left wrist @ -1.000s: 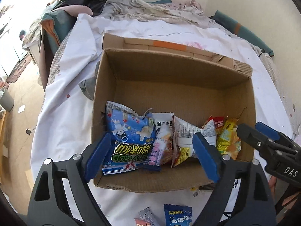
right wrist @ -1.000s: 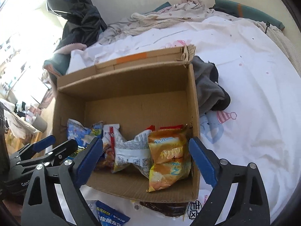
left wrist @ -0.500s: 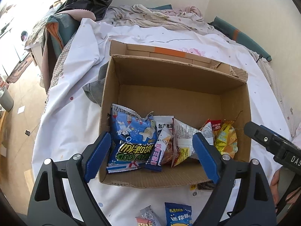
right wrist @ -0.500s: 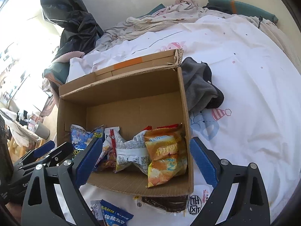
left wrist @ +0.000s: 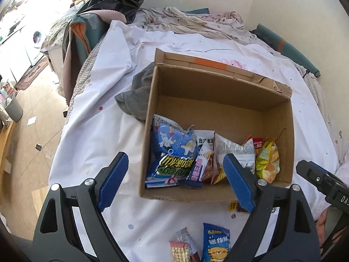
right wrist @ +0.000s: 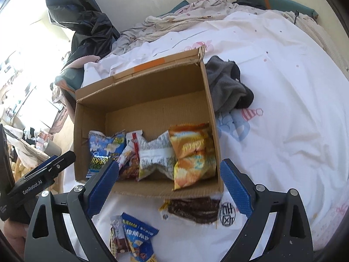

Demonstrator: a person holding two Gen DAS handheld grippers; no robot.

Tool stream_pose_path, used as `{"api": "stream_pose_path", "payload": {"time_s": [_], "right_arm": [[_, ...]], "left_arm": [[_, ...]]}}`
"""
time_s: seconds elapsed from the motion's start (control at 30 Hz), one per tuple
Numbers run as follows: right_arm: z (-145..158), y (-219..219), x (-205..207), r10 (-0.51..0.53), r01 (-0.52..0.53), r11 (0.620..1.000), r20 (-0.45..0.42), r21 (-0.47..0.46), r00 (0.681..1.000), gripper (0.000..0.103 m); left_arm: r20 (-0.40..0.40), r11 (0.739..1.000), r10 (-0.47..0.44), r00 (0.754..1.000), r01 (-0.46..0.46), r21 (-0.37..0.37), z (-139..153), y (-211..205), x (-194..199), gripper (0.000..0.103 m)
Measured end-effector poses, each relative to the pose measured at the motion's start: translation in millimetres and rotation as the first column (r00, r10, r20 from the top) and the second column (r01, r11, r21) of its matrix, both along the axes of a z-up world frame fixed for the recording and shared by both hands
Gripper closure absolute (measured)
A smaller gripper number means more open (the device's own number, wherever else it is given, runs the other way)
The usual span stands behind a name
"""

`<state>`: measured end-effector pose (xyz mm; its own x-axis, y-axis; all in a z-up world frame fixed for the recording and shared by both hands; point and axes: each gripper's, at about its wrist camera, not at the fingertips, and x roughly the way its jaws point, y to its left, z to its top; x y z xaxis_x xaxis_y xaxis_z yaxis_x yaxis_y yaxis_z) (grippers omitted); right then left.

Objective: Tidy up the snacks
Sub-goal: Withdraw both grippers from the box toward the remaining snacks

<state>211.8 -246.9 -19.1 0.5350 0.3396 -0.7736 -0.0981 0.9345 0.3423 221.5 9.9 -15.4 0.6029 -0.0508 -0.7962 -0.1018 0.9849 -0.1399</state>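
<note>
Bed [right wrist: 283, 87] with white sheet, open cardboard box [left wrist: 218, 100] on it, grey cloth [right wrist: 226, 85] bunched against the box's far outer corner.

Progress, my read: mostly done. A row of packs sits along the box's near wall: blue popcorn bag [left wrist: 172, 150], narrow pink-and-white pack [left wrist: 201, 163], white crumpled bag [right wrist: 156, 155], red pack mostly hidden behind it, orange chip bag [right wrist: 192, 152] against the end wall. Back half of the box is bare.

Left to do: three or so packs are outside on the sheet, just in front of the box. Dark brown pack [right wrist: 194, 209] lies touching the box's near wall at the chip-bag corner. Small blue pack [left wrist: 216, 242] and a striped wafer pack [left wrist: 182, 249] lie side by side nearer the tongs.

Left gripper [left wrist: 174, 181]: jaws spread wide, nothing between them, angled down at the box's near edge, above the blue pack.

Right gripper [right wrist: 168, 187]: also spread and empty, angled down, hovering above the brown pack. A hand [right wrist: 13, 233] on the left tool's handle shows at the edge of the right view.
</note>
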Motion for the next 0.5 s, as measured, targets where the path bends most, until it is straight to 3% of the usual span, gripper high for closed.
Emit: {"api": "stream_pose_path", "payload": {"time_s": [0.3,0.5], "right_arm": [[-12,4,-25,0.017,-0.013,0.998,-0.072,0.06,0.997,0.007],[-26,8,-33,0.025,-0.01,0.994,-0.145,0.104,0.989,0.007]], "left_arm": [[-0.065,0.999,0.039,0.997,-0.04,-0.015,-10,14,-20,0.017],[-0.182,0.995,0.062,0.981,-0.075,-0.065,-34,25,-38,0.017]]}}
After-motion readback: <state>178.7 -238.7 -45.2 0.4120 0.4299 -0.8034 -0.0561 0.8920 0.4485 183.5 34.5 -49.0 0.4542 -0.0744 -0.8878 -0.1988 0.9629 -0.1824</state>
